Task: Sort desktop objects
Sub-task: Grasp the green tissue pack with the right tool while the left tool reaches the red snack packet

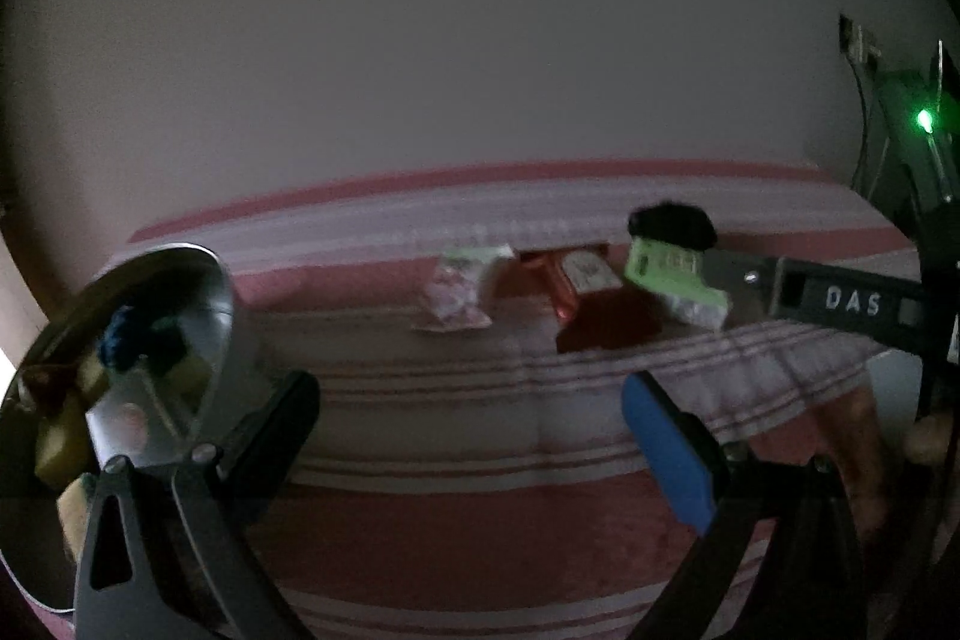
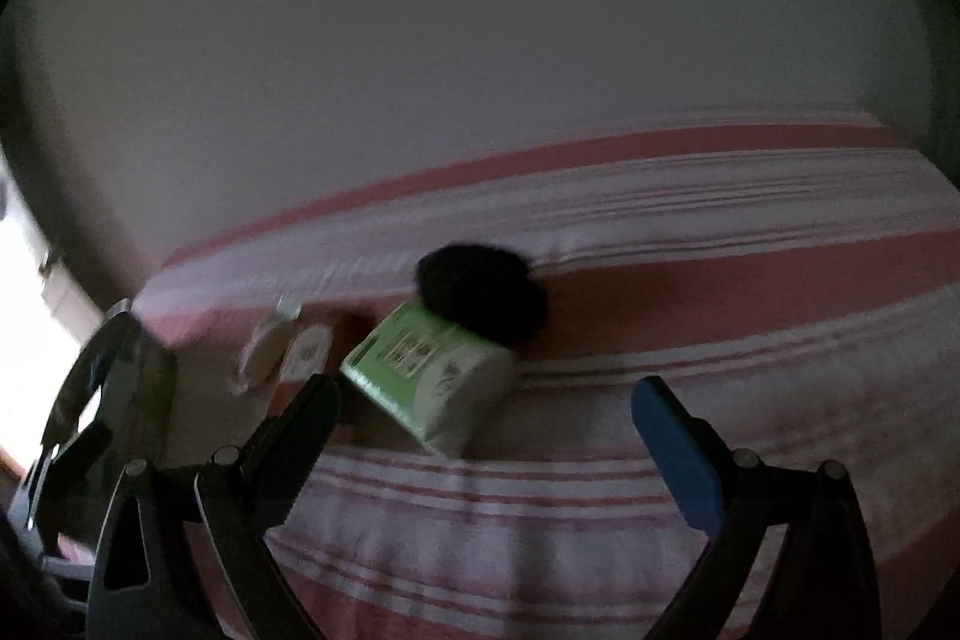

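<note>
A dim room with a plain pale wall, and below it a pink-and-white striped cloth (image 1: 480, 460) covering the surface I am working over.

From my left wrist camera, far left, a shiny metal bowl (image 1: 222, 316) stands on the cloth just beside my left finger; it holds some yellow pieces and something dark blue, too dark to make out. My left gripper (image 1: 474, 436) hangs over the stripes with its jaws spread wide and nothing between them. Beyond it, toward the wall, lies a white-and-pink packet (image 1: 457, 295), then a red packet (image 1: 585, 280) just beside it, then a green-and-white tissue pack (image 1: 672, 280) with a black fuzzy object (image 1: 672, 225) touching its far edge. At far right my other tool's finger, marked "DAS", reaches in next to the tissue pack, and a green light (image 1: 924, 119) glows behind.

From my right wrist camera, the bowl (image 2: 102, 400) sits blurred at the left edge. My right gripper (image 2: 480, 418) is fully parted, gripping nothing, with the tissue pack (image 2: 432, 376) lying just ahead, nearer its left finger, and the black fuzzy object (image 2: 480, 292) behind.
</note>
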`<state>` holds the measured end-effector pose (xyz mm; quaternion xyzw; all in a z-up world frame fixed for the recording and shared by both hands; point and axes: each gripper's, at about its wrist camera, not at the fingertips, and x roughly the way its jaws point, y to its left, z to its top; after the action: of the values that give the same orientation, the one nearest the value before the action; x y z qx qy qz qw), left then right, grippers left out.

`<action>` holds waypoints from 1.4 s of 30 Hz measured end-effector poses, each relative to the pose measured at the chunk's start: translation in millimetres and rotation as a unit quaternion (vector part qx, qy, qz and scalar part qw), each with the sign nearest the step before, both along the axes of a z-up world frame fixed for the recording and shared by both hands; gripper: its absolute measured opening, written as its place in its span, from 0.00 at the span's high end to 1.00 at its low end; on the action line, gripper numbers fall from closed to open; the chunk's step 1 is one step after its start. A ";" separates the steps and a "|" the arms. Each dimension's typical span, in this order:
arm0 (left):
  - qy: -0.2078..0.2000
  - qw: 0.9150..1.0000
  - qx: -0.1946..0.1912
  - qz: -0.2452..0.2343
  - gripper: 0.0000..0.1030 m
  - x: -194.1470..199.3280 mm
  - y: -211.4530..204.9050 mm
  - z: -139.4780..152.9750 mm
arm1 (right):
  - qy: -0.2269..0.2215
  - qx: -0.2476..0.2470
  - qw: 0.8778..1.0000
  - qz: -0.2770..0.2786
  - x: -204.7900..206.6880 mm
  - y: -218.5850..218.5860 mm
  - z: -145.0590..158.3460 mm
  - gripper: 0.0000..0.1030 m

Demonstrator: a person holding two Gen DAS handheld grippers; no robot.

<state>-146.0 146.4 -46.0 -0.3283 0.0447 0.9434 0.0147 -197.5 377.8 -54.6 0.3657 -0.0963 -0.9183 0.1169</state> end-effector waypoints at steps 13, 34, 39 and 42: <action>-0.070 0.996 0.053 0.012 0.02 -22.3 -7.5 -15.6 | -0.040 0.096 0.986 0.129 -37.8 -47.8 -16.3 0.33; -0.064 0.994 0.071 -0.046 0.18 -67.8 31.9 -2.6 | 0.017 -0.020 0.997 0.072 -18.3 26.8 20.1 0.48; -0.100 0.993 0.052 -0.037 0.31 -88.0 42.1 -17.2 | 0.022 -0.028 0.999 0.038 -17.7 33.1 20.4 0.49; -0.120 0.990 0.061 -0.045 0.40 -91.3 44.8 -26.2 | 0.020 -0.038 0.999 0.034 -18.5 30.0 20.1 0.49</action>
<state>-237.3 191.3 -72.2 -0.4349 -0.0006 0.8967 0.0824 -216.0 407.9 -34.5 0.3461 -0.1159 -0.9164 0.1639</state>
